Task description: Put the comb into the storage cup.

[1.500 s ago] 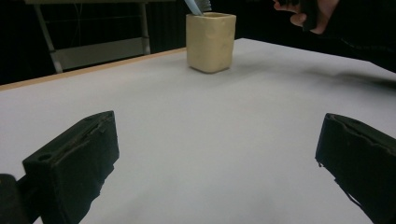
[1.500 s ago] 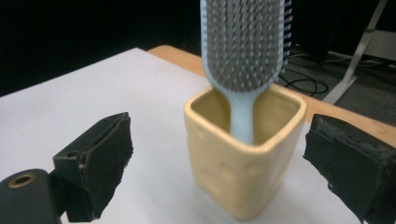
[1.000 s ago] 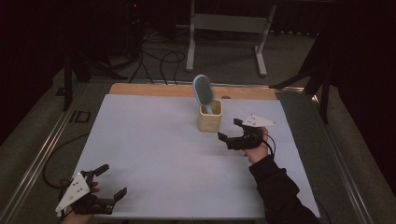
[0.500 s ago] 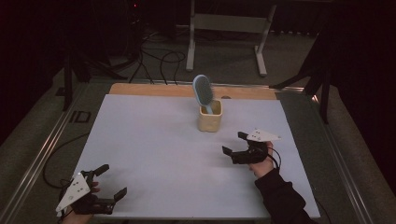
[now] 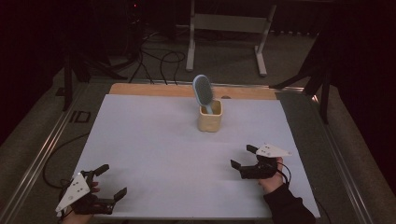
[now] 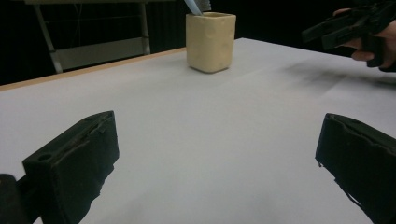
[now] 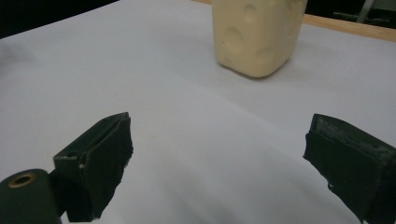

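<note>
A cream cup stands upright near the far middle of the white table, with a blue hairbrush standing in it, head up. The same cup rises ahead in the left gripper view, and the cup looms close in the right gripper view. My right gripper hovers open at the front right, well short of the cup, with nothing between its jaws. My left gripper rests open at the front left corner, also empty.
A wooden strip borders the table's far edge. Beyond it stand a metal frame and loose cables on the floor. A dark stand sits off the table's right side.
My right gripper has drawn back from beside the cup toward the front right of the table. The left gripper has stayed put.
</note>
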Tool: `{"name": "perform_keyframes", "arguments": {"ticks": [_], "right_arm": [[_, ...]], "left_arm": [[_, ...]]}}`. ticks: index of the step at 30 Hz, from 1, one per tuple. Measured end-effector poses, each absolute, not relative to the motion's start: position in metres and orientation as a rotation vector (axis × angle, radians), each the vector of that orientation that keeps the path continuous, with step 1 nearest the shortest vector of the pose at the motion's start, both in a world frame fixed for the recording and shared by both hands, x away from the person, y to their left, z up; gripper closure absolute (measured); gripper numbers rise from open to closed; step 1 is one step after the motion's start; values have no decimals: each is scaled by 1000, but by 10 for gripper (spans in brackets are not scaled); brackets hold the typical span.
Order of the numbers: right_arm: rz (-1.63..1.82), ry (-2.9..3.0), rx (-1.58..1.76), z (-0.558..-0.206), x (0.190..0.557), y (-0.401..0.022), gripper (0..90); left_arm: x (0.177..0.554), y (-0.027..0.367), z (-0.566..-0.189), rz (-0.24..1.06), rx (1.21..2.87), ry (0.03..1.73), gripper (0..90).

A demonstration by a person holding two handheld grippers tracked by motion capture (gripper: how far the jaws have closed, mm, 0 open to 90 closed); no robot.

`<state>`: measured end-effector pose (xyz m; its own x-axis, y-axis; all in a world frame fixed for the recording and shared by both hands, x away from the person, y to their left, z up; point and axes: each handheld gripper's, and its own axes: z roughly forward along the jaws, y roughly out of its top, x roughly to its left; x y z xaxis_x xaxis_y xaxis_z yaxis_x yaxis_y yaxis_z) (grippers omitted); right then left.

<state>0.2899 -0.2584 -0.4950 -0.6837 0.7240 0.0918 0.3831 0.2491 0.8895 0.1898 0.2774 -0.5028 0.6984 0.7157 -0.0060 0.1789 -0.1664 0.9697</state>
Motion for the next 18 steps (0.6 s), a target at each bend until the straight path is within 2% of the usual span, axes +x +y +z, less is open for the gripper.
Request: {"name": "perform_keyframes", "arguments": {"ticks": [18], "right_arm": [[1342,2164,1111,-505,251,-298,73]], "left_arm": [[190,277,-503,553,1704,724,0]]}}
